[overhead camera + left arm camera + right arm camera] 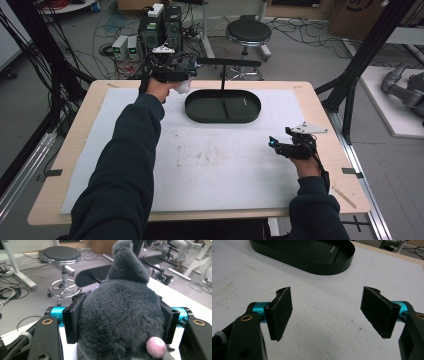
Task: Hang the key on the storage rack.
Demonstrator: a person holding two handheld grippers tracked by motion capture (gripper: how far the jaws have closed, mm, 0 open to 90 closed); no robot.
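Observation:
A grey plush toy (122, 322) with a small pink nub sits squeezed between the two black pads of my left gripper (120, 320). In the high view that left gripper (186, 75) is held up at the far left of the table, just left of the black oval tray (252, 115), with the plush toy (183, 86) showing pale at its tip. My right gripper (272, 142) rests low over the white mat near the right edge, its jaws wide apart with nothing between them. The right gripper view shows the right gripper (327, 312) facing the tray (337, 267).
A black T-shaped stand (223, 67) rises from the tray. The white foam mat (210, 160) covers most of the wooden table (75, 150). Beyond the far edge are a round stool (248, 33), power boxes and cables on the floor. Black frame posts (367, 50) flank the table.

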